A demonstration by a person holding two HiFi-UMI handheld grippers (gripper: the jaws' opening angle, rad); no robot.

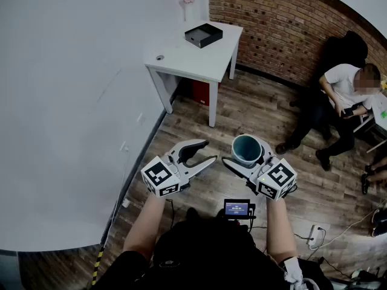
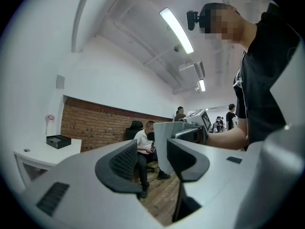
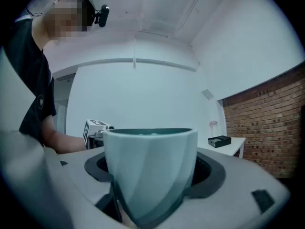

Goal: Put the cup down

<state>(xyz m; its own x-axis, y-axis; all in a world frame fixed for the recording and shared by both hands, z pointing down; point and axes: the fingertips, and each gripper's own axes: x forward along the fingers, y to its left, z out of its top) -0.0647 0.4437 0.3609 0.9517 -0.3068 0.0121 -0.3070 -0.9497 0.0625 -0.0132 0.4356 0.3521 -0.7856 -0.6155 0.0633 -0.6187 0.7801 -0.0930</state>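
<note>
Wood floor [image 1: 242,113] fills most of the head view, w/ a white wall at 9 o'clock and a brick wall [image 1: 272,17] at 1 o'clock. A white desk [image 1: 193,59] stands at 12 o'clock against the white wall, carrying a black box [image 1: 203,35] on its far part. A seated person [image 1: 344,95] is at 2 o'clock by the bricks.

The cup [image 1: 246,148], pale teal, sits upright in mid-air over the floor, well apart from the desk. The right tongs [image 1: 248,157] pinch it, one jaw on each side of its wall, rim up and level. Whether there's anything inside can't be made out. The left tongs [image 1: 208,151] hang just beside, at 9 o'clock of the cup, jaws spread w/ nothing btw them.

Task prob. at the carry stage: the cup is not yet over any surface.

Risks from here:
- The cup narrows toward its base, so the pads bear on a slanted wall. A loose squeeze or a jolt could let it slide down and out, and the drop to the floor is long.
- Letting go before the base rests on the desk means a fall or a tip-over.
- Setting down too near the desk edge or against the box could knock it over.
- Tilting the tongs on approach could spill contents, if any.
</note>
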